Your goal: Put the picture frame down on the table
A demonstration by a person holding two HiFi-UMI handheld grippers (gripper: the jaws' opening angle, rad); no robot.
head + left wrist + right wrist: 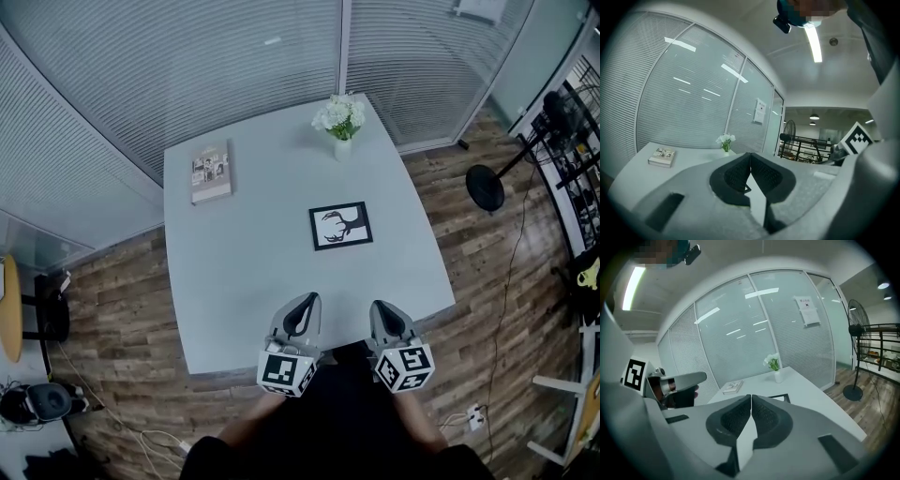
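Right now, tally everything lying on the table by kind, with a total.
Picture frame: 1
Book: 1
Vase of flowers: 1
Total: 3

Half-seen things around the table point(234, 272)
The right gripper point(751, 400) is covering most of the picture frame point(781, 398) in its own view, leaving only a far corner showing. In the head view, the left gripper point(302, 305) and the right gripper are hiding the person's hands under their marker cubes, and the bottom edge is cutting off the person point(319, 455). The print on the book point(211, 172) and on the sheet point(807, 310) on the glass wall is coming out too small to read.
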